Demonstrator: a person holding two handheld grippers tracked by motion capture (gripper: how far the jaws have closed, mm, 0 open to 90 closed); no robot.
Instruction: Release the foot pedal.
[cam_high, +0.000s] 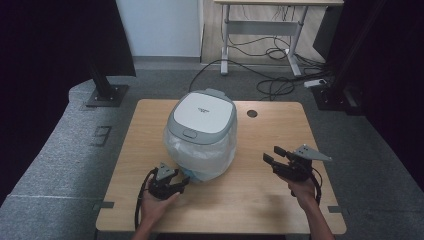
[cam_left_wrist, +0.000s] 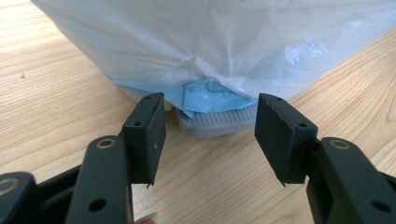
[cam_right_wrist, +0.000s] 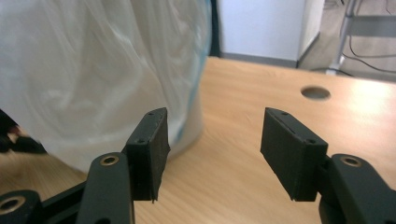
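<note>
Left hand (cam_high: 152, 205): enters from 6 o'clock of the high view, palm under its tool, forearm angled toward 1 o'clock.
Left gripper (cam_high: 184, 184): jaws spread wide, nothing between them, aimed at the near foot of the bin; low over the table, just short of the bag.
Bin (cam_high: 202, 131): one, near table centre, slightly toward 11 o'clock; white body, grey-rimmed lid (cam_high: 202, 112) closed on top.
Bag (cam_left_wrist: 219, 51): one, thin translucent plastic draped over the bin's sides down to the tabletop; a blue fold (cam_left_wrist: 212, 97) pokes out at the bottom edge.
Pedal (cam_left_wrist: 219, 122): one, grey and ribbed, at the bin's base, partly covered by the blue fold, straight ahead of the left jaws.
Table (cam_high: 270, 197): one, light wood; one round cable hole (cam_high: 252, 113) toward 1 o'clock of the bin.
Right gripper (cam_high: 273, 154): jaws spread wide, holding nothing; at 4 o'clock of the bin, well apart from it, pointing toward 10 o'clock, grey plate on top.
Right hand (cam_high: 302, 187): comes in from 6 o'clock, wrapped around the tool's grip, forearm leaning toward 11 o'clock.
In the way: the draped bag hangs between both tools and the bin wall.
Surroundings: one desk frame (cam_high: 260, 30) at 12 o'clock, loose cables (cam_high: 272, 82) on the floor beneath it.
</note>
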